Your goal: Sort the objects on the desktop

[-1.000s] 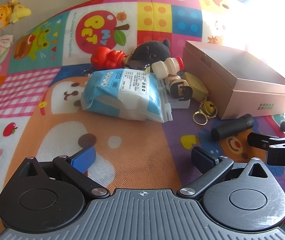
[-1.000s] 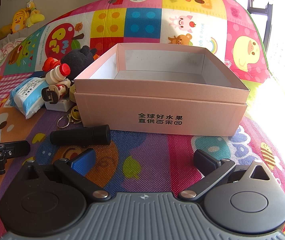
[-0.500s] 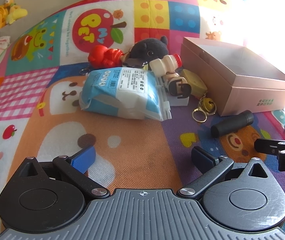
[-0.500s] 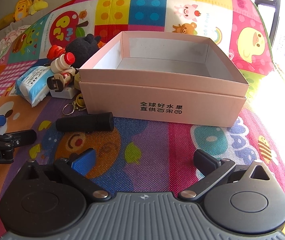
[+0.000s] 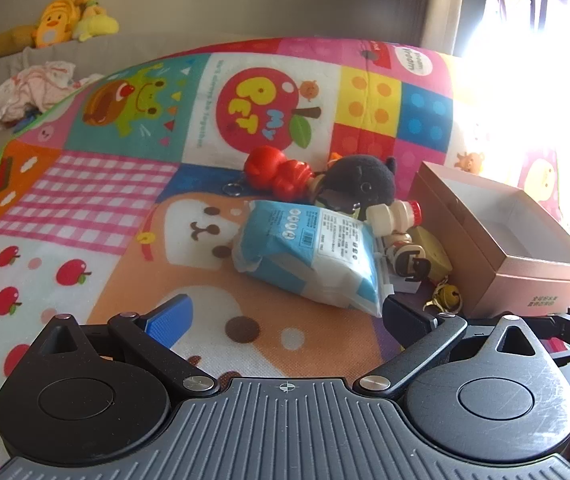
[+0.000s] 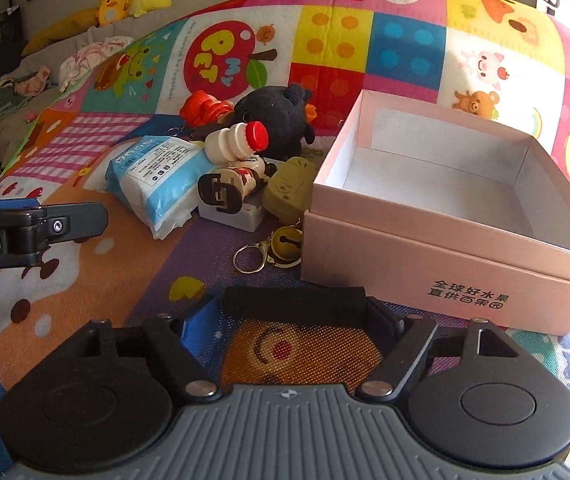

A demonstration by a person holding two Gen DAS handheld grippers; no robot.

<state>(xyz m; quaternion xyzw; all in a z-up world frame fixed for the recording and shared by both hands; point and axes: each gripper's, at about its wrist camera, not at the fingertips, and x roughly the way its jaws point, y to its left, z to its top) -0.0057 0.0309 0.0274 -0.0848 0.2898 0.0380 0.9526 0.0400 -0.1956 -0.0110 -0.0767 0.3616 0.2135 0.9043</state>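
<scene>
- One pink cardboard box (image 6: 437, 240) sits open on the play mat (image 6: 133, 272); nothing is visible inside it.
- Just left of the box lies one heap: one blue-white tissue pack (image 5: 317, 256), one black plush toy (image 6: 277, 116), one red toy (image 5: 277, 172), one small red-capped bottle (image 6: 237, 142), one figurine (image 6: 229, 188), one olive pouch (image 6: 289, 192) and one brass bell keyring (image 6: 273, 248).
- The right hand-held gripper (image 6: 295, 312) has its fingers around the ends of one black cylinder (image 6: 293, 300), lying near the box front.
- The left hand-held gripper (image 5: 285, 320) gapes wide, empty, above bare mat before the tissue pack.
</scene>
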